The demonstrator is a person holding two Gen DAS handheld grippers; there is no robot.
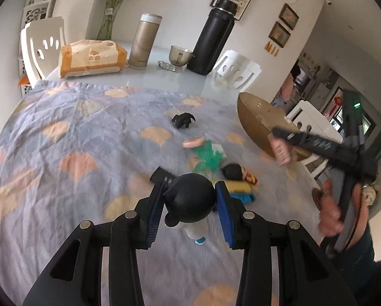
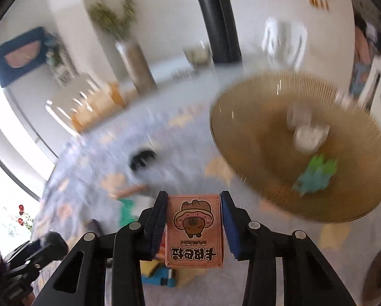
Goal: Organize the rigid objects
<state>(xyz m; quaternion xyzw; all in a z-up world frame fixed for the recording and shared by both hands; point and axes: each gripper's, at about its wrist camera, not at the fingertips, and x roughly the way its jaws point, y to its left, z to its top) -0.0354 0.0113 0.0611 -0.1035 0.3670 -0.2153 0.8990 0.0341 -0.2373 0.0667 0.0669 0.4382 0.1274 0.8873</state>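
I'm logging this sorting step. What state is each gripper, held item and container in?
Left gripper: shut on black-headed toy figure.
Right gripper: shut on pink card box, lifted above the cloth.
Gold ribbed bowl: upright, holding a green-blue toy and a white item.
Black thermos: upright, lid on.
Beige thermos: upright, capped.

Left of small black animal figure [image 1: 182, 120]: bare patterned cloth, open passage | right: ribbed golden bowl [image 1: 259, 125] blocks | near side: toy clutter
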